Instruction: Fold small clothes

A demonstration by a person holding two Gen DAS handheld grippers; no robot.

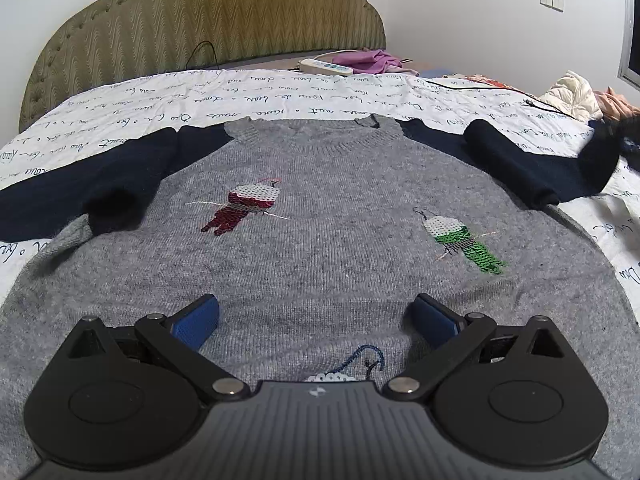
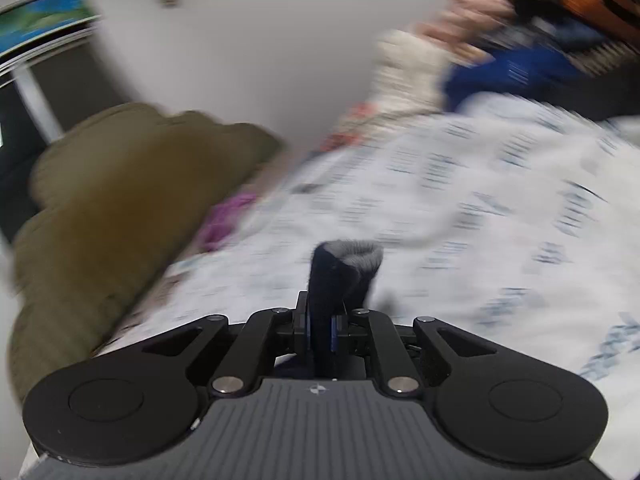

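Here, sweater (image 1: 320, 240) flat under splayed left tool (image 1: 316, 316), right tool (image 2: 320, 330) pinching its sleeve (image 2: 340, 268).

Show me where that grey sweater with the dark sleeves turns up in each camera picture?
Left wrist: the sweater lies flat across the middle, filling most of the frame.
Right wrist: only a pinched fold of sweater, low centre, in the right claw.
Shared landmark: the olive headboard.

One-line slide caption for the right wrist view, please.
Right gripper shut on a fold of navy and grey sweater fabric, above the blurred script-print bedsheet.
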